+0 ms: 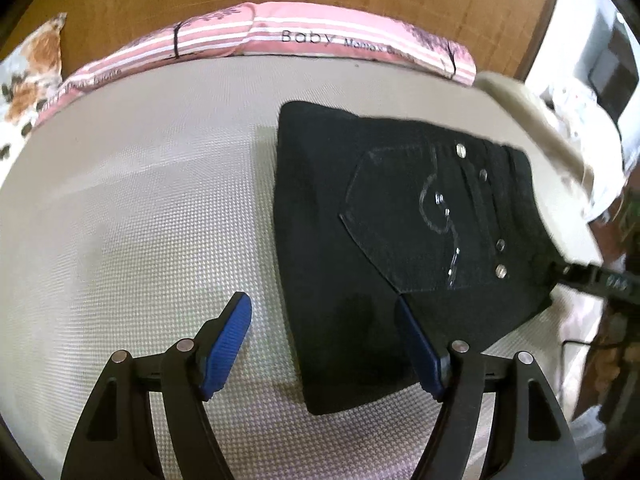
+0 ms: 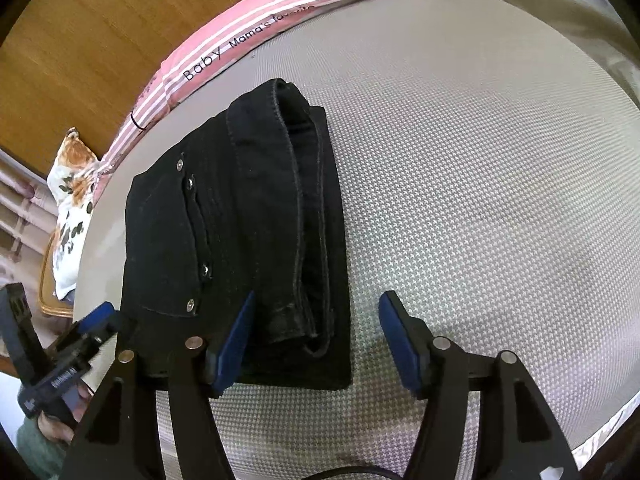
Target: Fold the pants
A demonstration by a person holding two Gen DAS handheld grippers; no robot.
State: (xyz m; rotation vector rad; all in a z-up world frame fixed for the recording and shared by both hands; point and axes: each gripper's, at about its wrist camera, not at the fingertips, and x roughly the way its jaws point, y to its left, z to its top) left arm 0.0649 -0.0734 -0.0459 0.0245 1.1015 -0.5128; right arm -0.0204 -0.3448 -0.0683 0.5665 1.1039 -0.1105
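Pants [image 1: 400, 216] sit folded in a compact stack on the bed [image 1: 140, 200], looks basically done. Left tongs [image 1: 324, 344] and right tongs [image 2: 316, 336] both gape, gripping nothing. Risk: a pad probably snags an edge pulling away, flipping the top layer.

each gripper is a black frame of curved, flat arms with triangular cut-outs, jointed by round silver pins. the left gripper [image 1: 324, 322] ends in two blue ribbed pads [image 1: 230, 344], as does the right gripper [image 2: 316, 320], whose pads [image 2: 396, 340] are the same dark blue. left of the right gripper's frame, the other tool's black body carries a small white printed label, too blurred to read, beside a green knitted sleeve [image 2: 36, 448]. a thin black cable [image 2: 360, 471] curves below the frame.
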